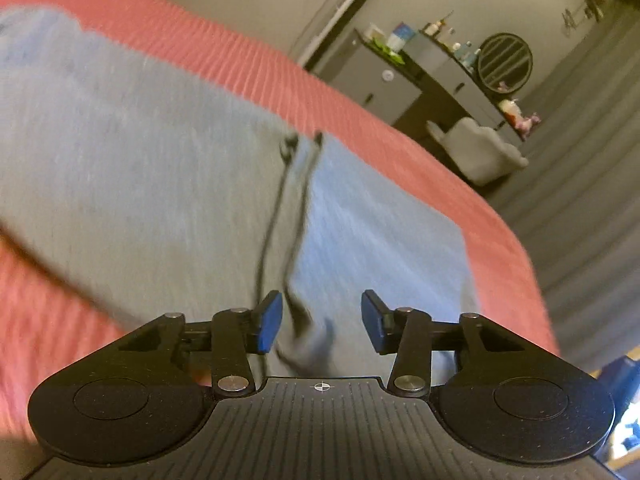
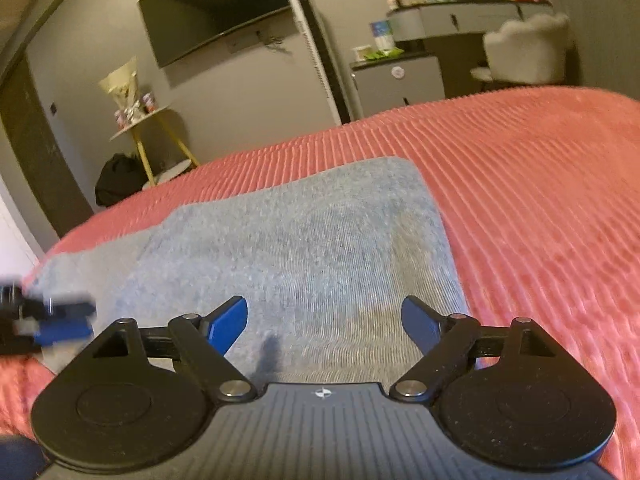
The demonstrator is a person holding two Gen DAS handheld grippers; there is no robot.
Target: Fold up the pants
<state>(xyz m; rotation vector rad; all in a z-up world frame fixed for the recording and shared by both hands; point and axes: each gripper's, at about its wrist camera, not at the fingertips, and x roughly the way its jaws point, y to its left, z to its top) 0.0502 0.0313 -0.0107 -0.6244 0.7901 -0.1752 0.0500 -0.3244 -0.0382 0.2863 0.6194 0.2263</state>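
Both grippers hang over the grey pants (image 2: 304,248), which lie flat on the pink ribbed bedspread (image 2: 540,200); the left gripper (image 1: 322,322) stands with jaws apart, empty, the dark drawstring (image 1: 288,208) running between them; the right gripper (image 2: 324,326) is spread wider, holding nothing, cloth directly ahead and beneath its blue pads (image 2: 230,324)

Home bedroom: red-covered bed (image 2: 520,200), wall TV (image 2: 216,12), vanity with round mirror (image 1: 505,62).
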